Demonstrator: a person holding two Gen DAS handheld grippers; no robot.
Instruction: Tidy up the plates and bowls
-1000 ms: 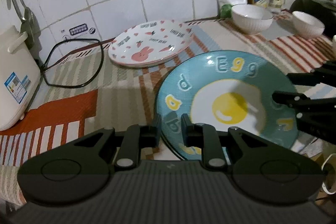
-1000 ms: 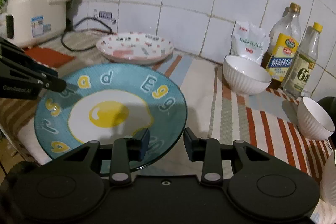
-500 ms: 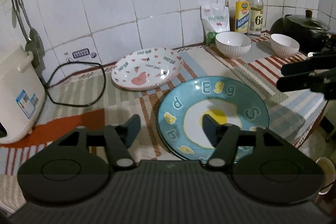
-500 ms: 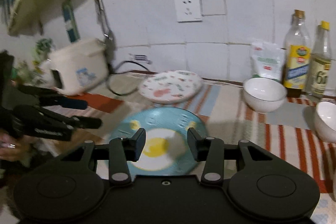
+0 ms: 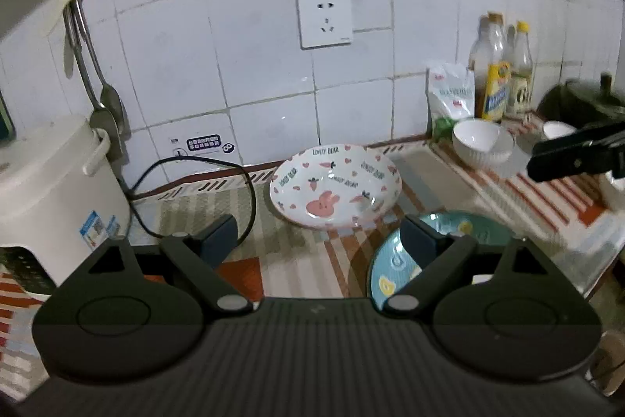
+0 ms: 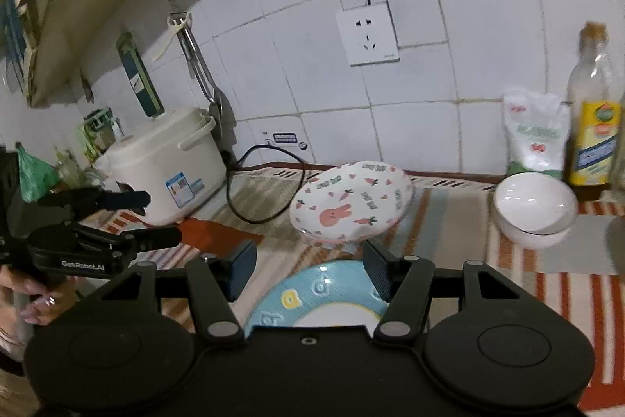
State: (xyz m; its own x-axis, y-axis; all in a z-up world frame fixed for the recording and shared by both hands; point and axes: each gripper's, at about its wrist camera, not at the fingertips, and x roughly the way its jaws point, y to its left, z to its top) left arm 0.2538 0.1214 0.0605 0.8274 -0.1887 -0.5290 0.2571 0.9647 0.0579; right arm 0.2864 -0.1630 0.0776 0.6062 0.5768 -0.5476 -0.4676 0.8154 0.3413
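Note:
The blue egg plate (image 5: 482, 227) (image 6: 312, 294) lies flat on the striped cloth at the counter's front, below both grippers and touched by neither. Behind it sits the white bunny plate (image 5: 336, 184) (image 6: 351, 206). A white ribbed bowl (image 5: 482, 143) (image 6: 533, 208) stands at the back right, with a second white bowl (image 5: 556, 129) beyond it. My left gripper (image 5: 318, 237) (image 6: 152, 217) hangs above the counter, its jaws opening wide with nothing between them. My right gripper (image 6: 310, 266) (image 5: 574, 159) is raised too, jaws opening and empty.
A white rice cooker (image 5: 50, 198) (image 6: 164, 163) stands at the left with its black cord (image 6: 265, 182) looping over the cloth. Two oil bottles (image 5: 490, 81) and a white bag (image 5: 449, 96) line the tiled wall. A dark pot (image 5: 582, 100) is at far right. A hand (image 6: 35, 299) holds the left gripper.
Both grippers let go of the blue egg plate, which now rests on the counter. They rose and drew back from it, and both pairs of jaws spread wider.

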